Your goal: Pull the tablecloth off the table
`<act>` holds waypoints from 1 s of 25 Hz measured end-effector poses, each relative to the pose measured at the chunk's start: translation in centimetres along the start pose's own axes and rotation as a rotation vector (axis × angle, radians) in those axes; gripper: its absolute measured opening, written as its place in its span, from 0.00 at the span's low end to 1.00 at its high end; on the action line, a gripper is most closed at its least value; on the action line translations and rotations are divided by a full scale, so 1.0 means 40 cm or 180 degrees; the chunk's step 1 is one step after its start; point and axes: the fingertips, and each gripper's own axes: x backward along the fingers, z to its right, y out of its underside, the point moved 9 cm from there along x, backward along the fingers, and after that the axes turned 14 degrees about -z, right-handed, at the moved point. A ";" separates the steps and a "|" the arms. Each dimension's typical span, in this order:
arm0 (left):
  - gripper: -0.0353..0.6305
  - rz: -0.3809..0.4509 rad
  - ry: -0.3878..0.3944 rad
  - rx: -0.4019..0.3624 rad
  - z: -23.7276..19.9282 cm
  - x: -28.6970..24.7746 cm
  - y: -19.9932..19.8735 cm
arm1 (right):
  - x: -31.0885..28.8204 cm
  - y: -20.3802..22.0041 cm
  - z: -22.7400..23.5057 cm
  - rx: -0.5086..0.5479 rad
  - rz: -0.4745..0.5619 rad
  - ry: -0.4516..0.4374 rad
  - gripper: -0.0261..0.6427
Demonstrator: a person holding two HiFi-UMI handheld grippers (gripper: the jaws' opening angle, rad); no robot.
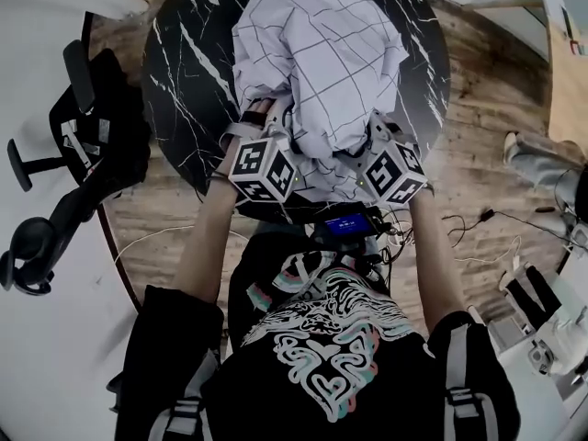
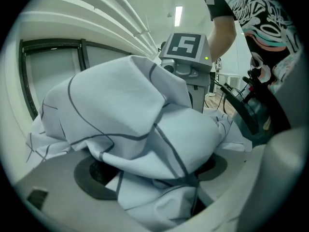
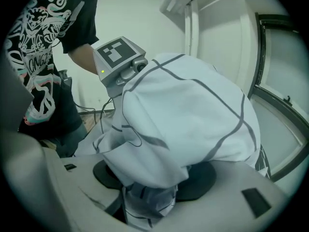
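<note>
Tablecloth lay bunched in a heap on the table, much of the top bare; left gripper and right gripper each pinched a fold at the near edge, so the pull-off was judged partly done.

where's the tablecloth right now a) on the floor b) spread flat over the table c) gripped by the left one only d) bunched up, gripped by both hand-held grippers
d: the tablecloth is bunched over the table, its folds pinched in the left hand-held gripper and the right hand-held gripper.
</note>
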 end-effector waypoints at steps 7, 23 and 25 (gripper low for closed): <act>0.77 0.0072 -0.0119 0.0066 0.005 0.018 -0.043 | 0.051 0.004 0.011 0.0116 0.0009 0.0013 0.46; 0.77 0.0196 -0.0279 0.0042 -0.033 0.093 -0.089 | 0.130 -0.042 0.033 0.0137 0.0272 0.0116 0.44; 0.77 0.0221 -0.0308 0.0063 -0.039 0.105 -0.099 | 0.147 -0.050 0.039 0.0158 0.0285 0.0134 0.44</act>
